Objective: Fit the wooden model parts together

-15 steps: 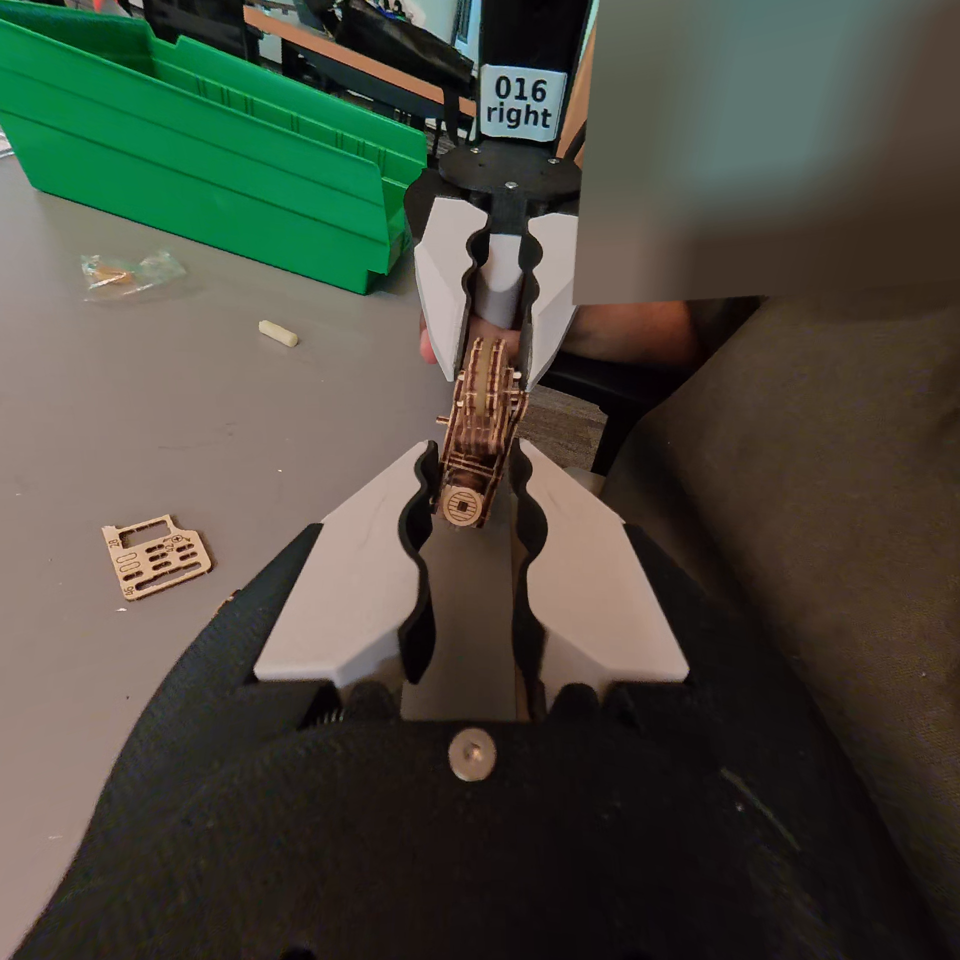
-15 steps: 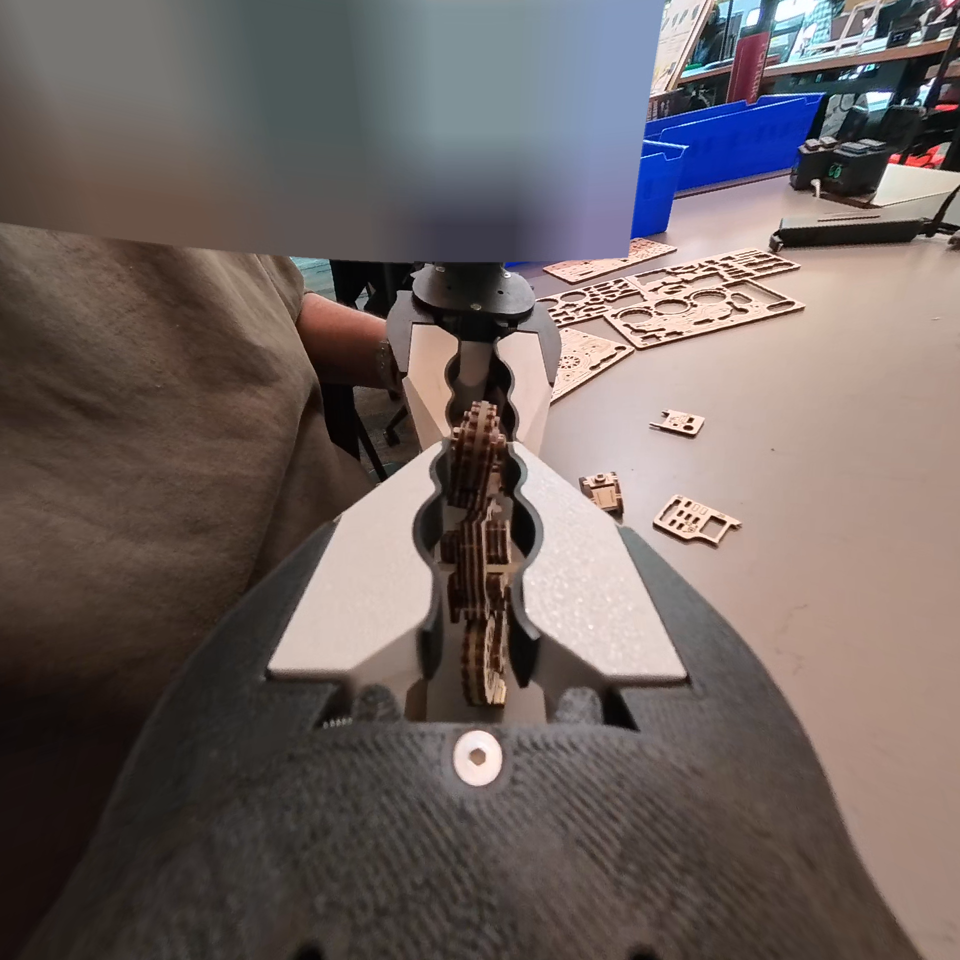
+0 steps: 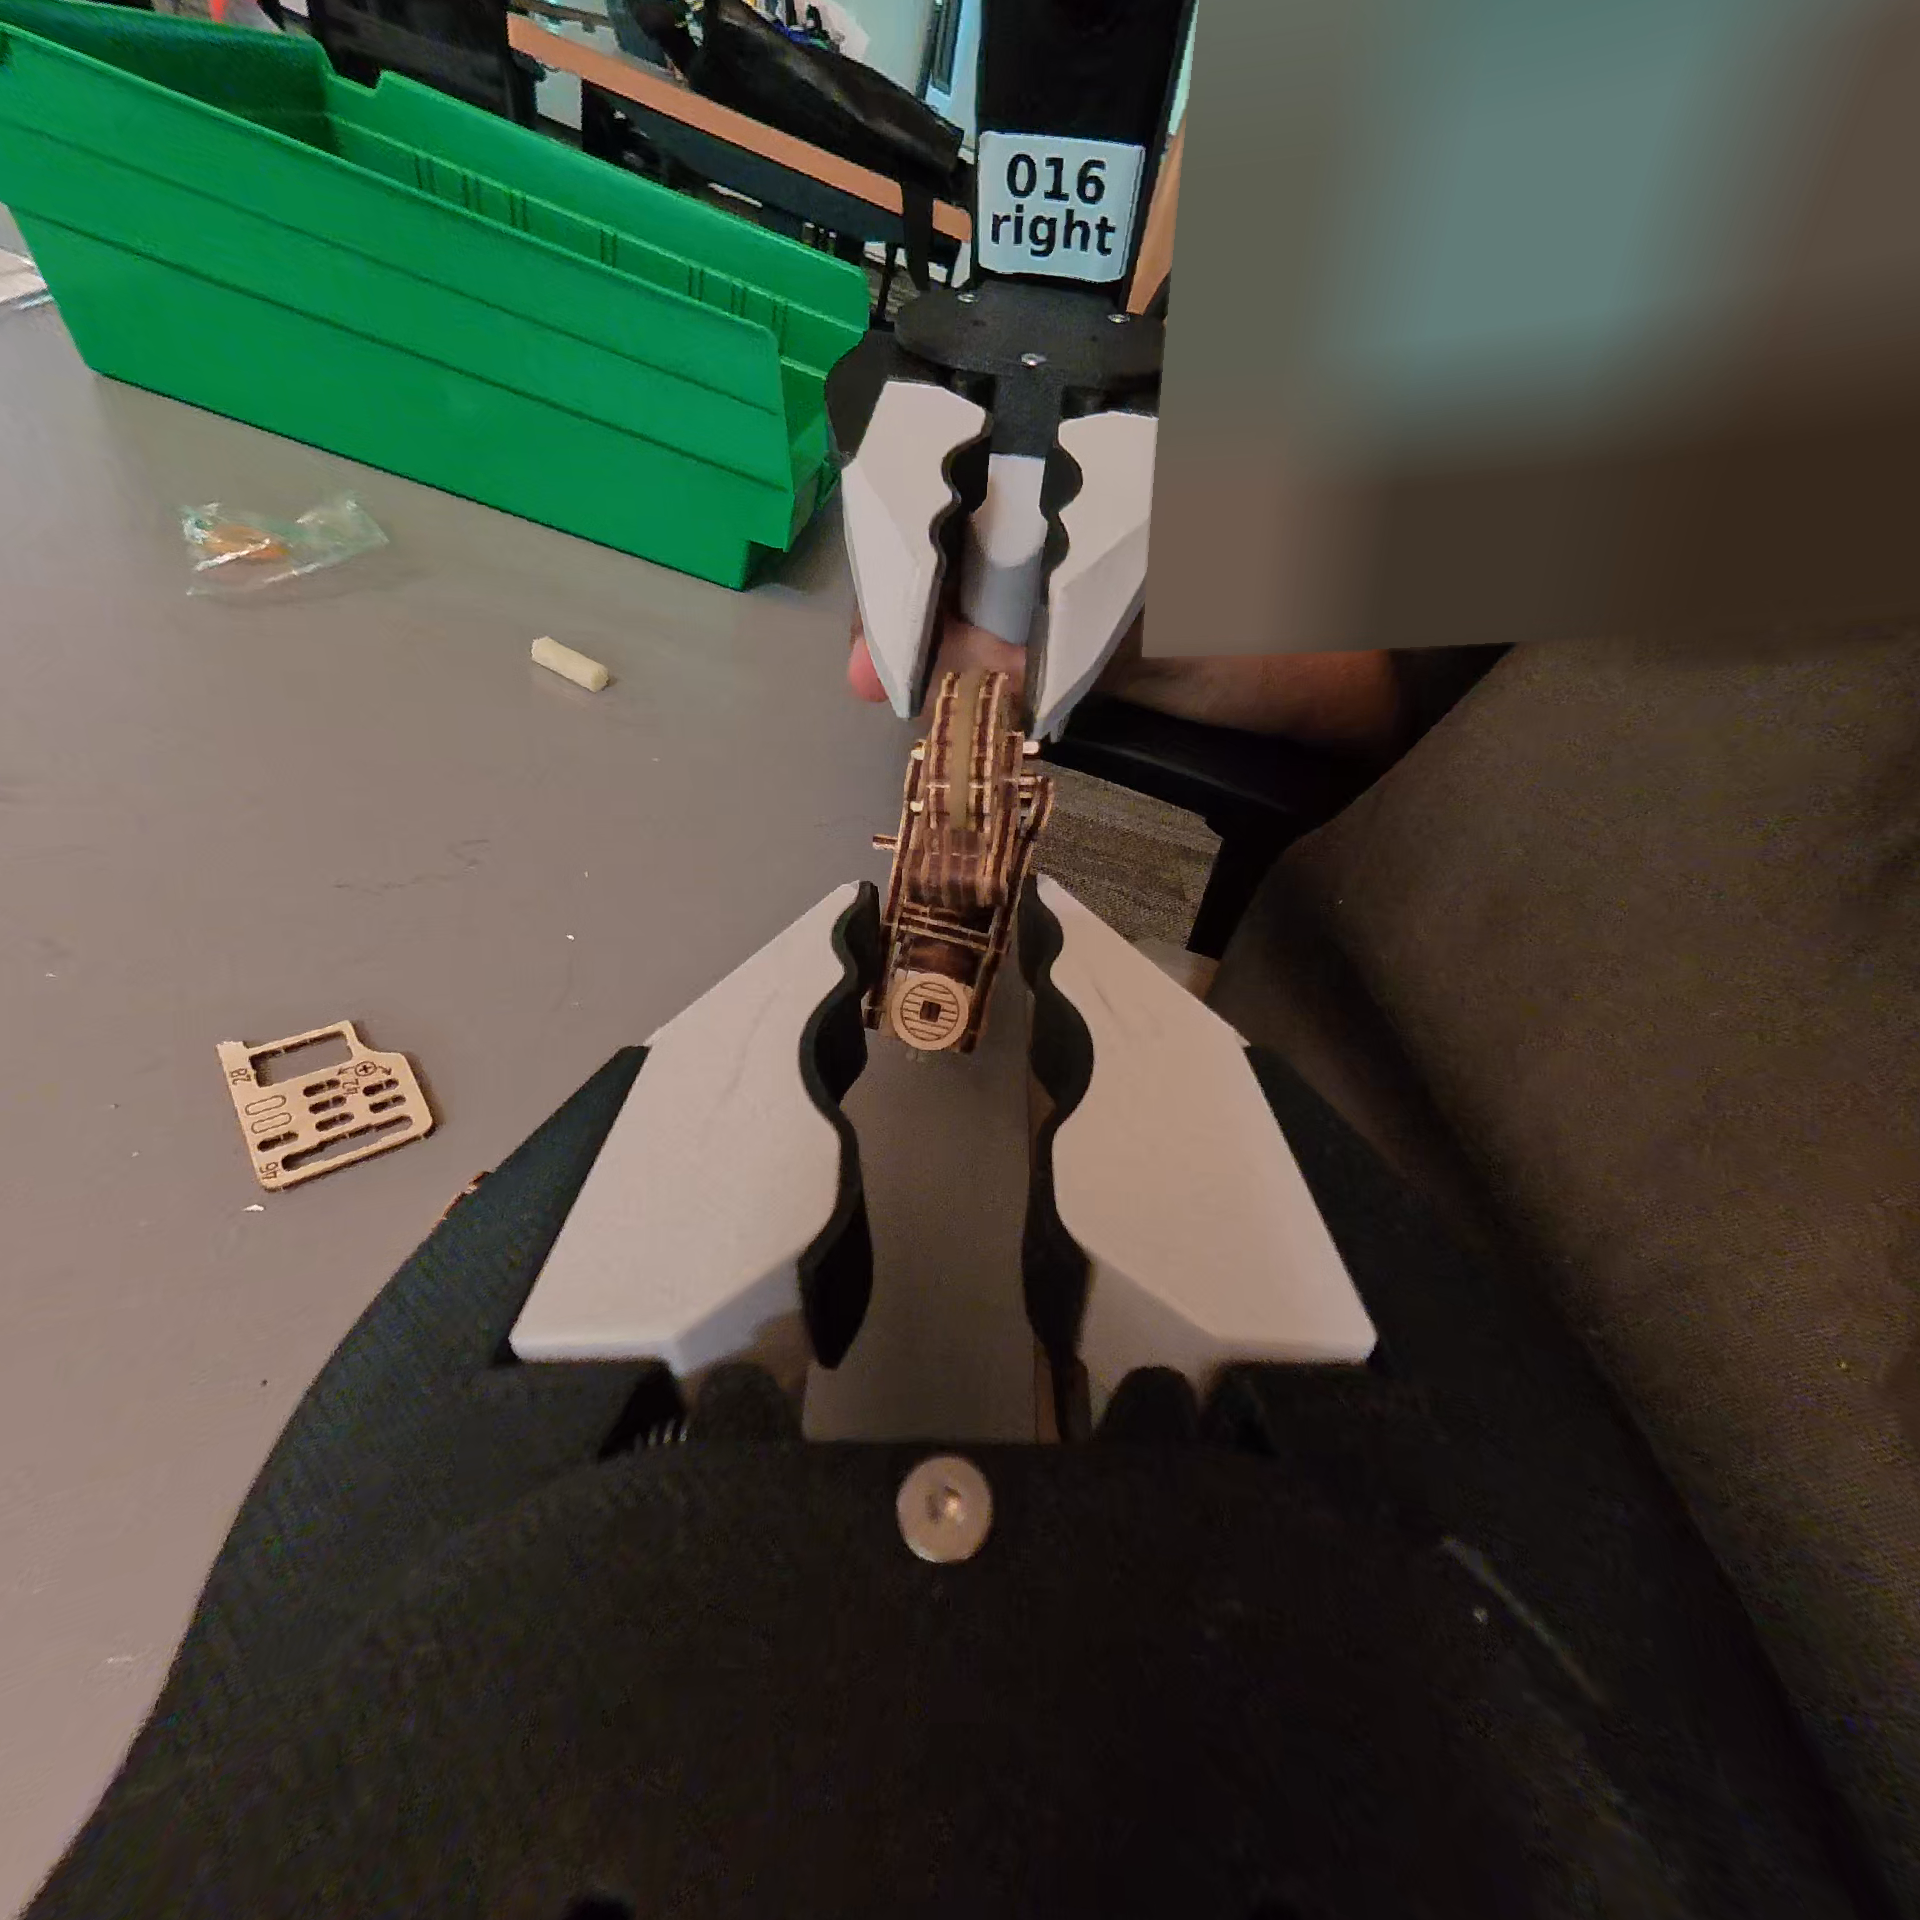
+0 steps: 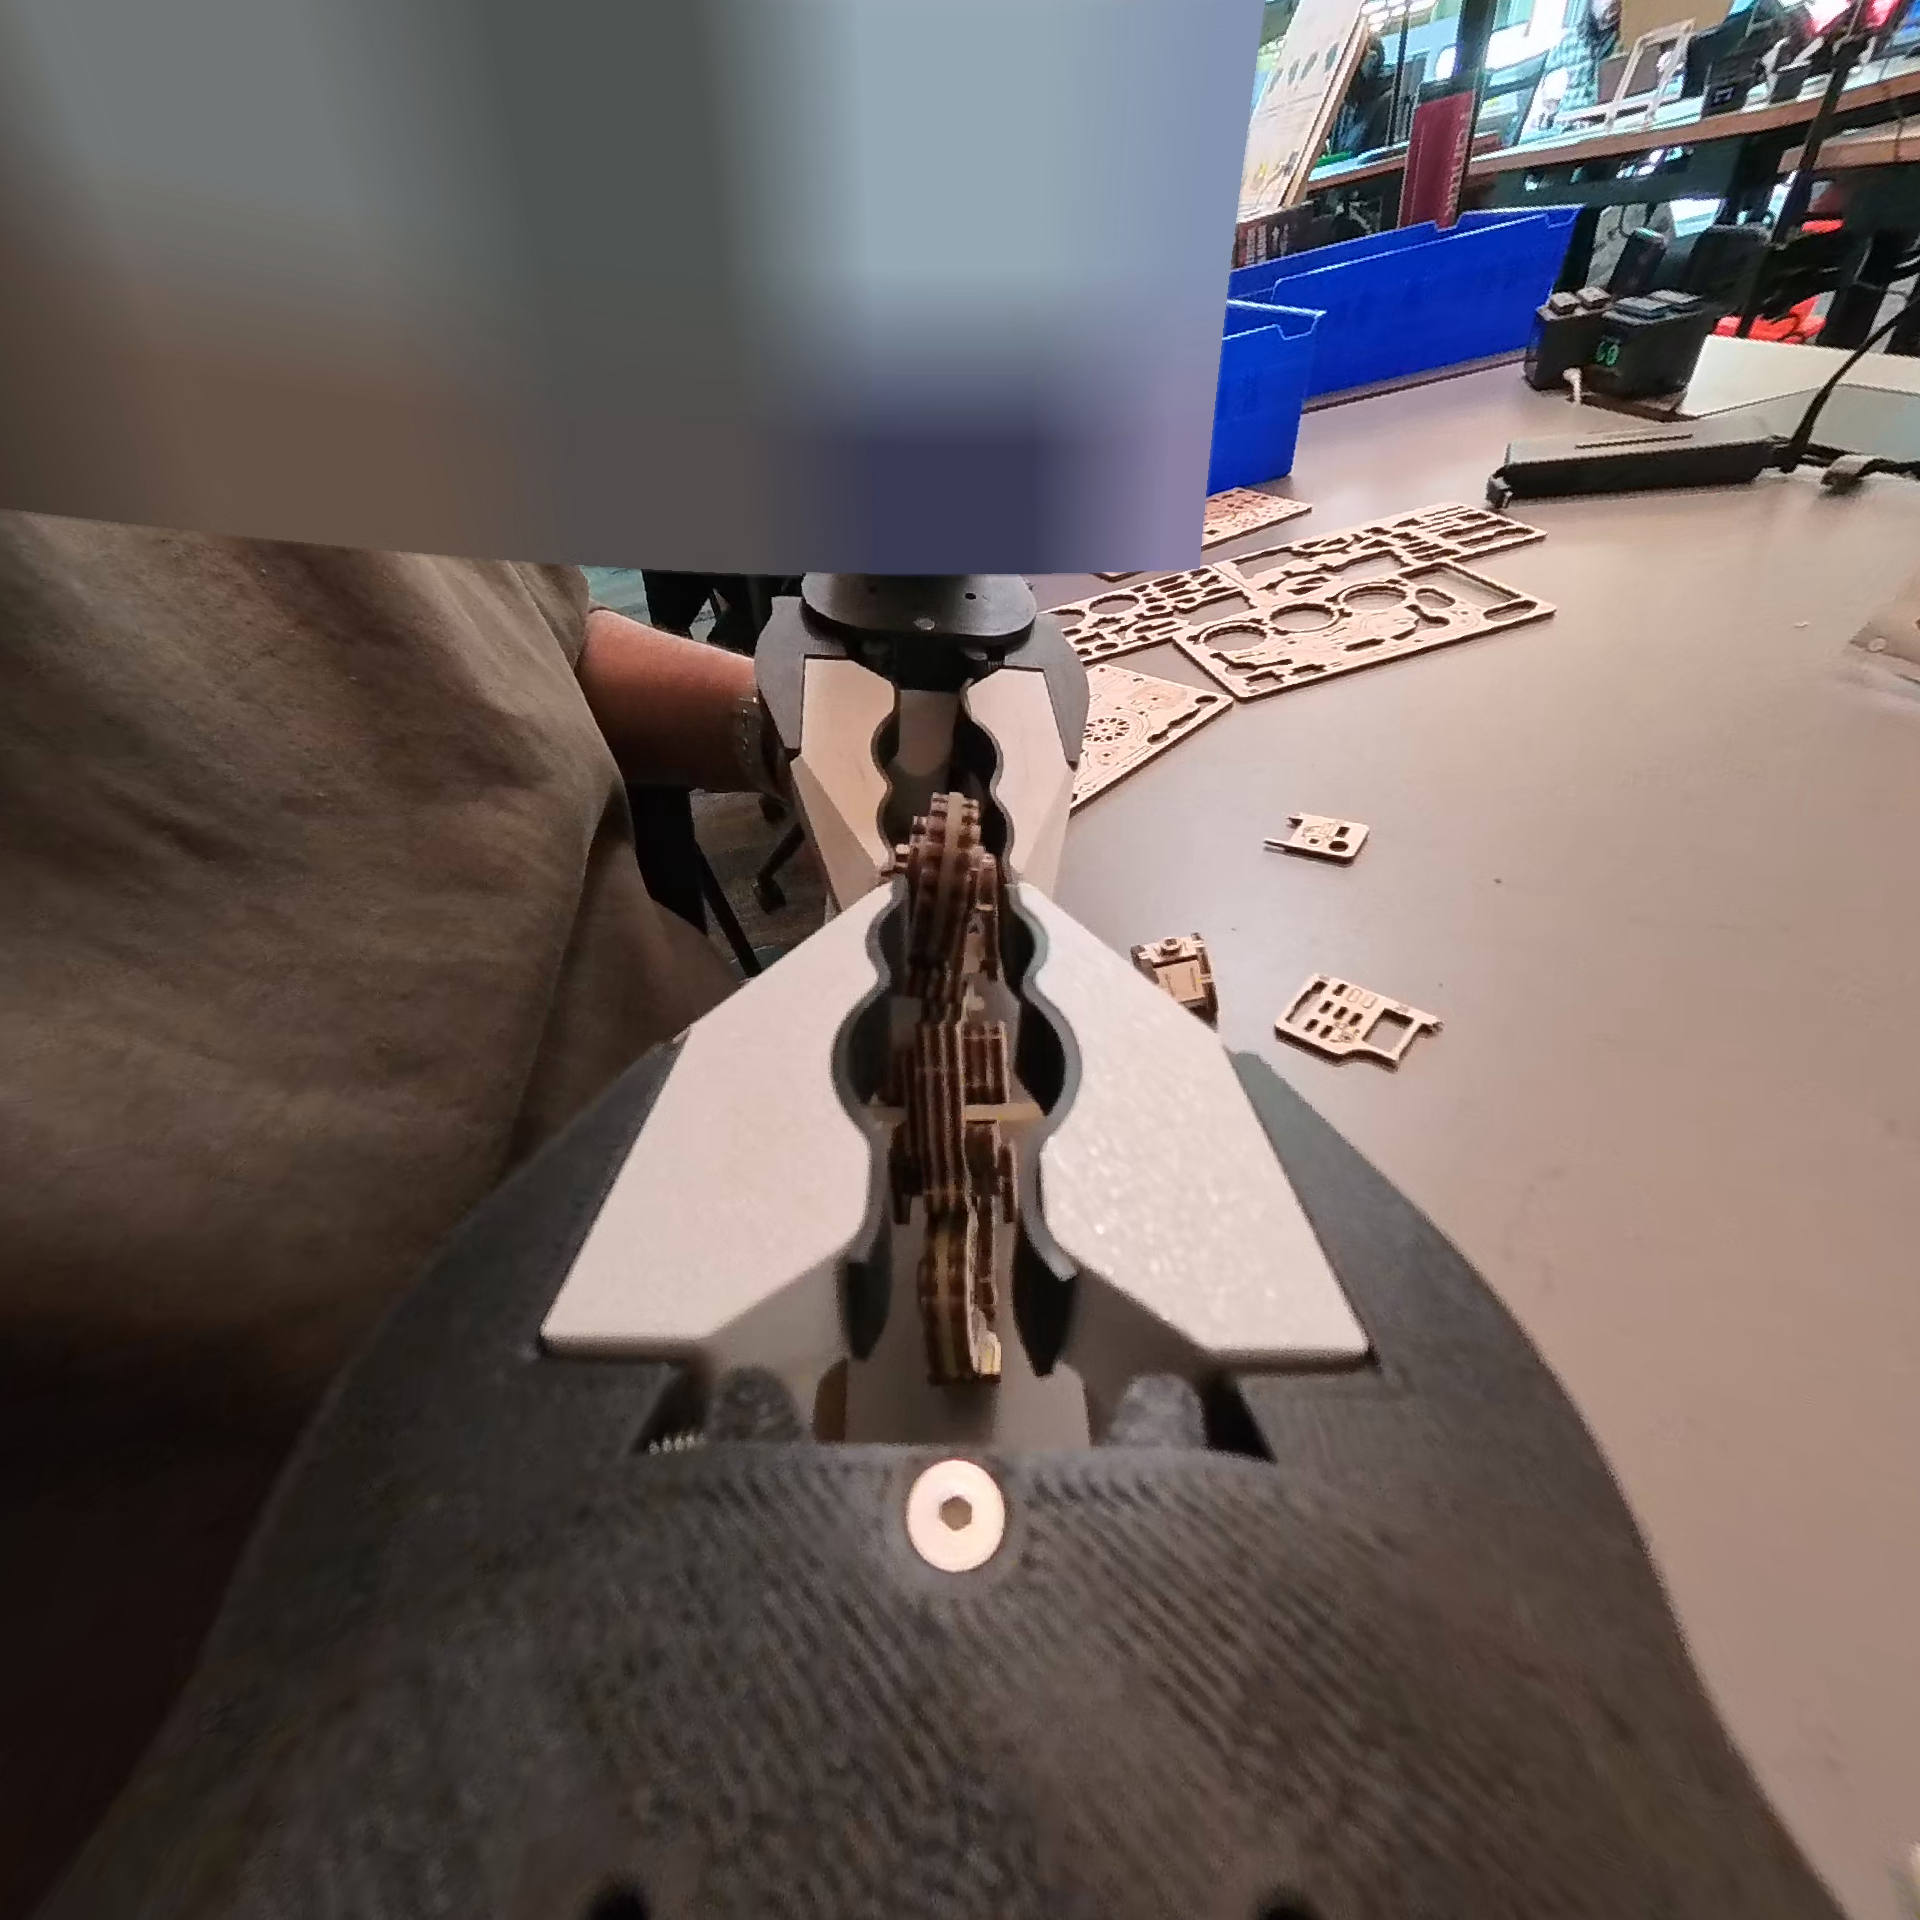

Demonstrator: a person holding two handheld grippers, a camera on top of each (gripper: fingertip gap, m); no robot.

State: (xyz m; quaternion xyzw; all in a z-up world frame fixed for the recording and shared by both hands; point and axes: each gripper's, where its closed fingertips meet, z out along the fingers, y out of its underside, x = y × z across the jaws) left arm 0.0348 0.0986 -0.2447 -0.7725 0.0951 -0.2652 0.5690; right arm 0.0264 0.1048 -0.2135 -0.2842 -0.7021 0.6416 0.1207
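Note:
A layered wooden model (image 3: 951,873) with gear-like toothed edges is held in the air between both grippers, in front of a person in an olive shirt (image 4: 260,883). My left gripper (image 3: 948,899) is shut on its near end, which has a round disc face. My right gripper (image 4: 951,888) is shut on the model (image 4: 951,1122), which runs deep between its fingers. The two grippers face each other tip to tip. The right gripper also shows in the left wrist view (image 3: 971,717), and the left gripper shows in the right wrist view (image 4: 940,862).
The grey table (image 3: 312,831) holds a green bin (image 3: 416,312), a small plastic bag (image 3: 275,535), a pale peg (image 3: 569,665) and a flat slotted wooden part (image 3: 322,1112). Punched wooden sheets (image 4: 1351,623), several small wooden parts (image 4: 1356,1018) and blue bins (image 4: 1403,301) lie on the other side. Less than 4 cm separates the two grippers' tips.

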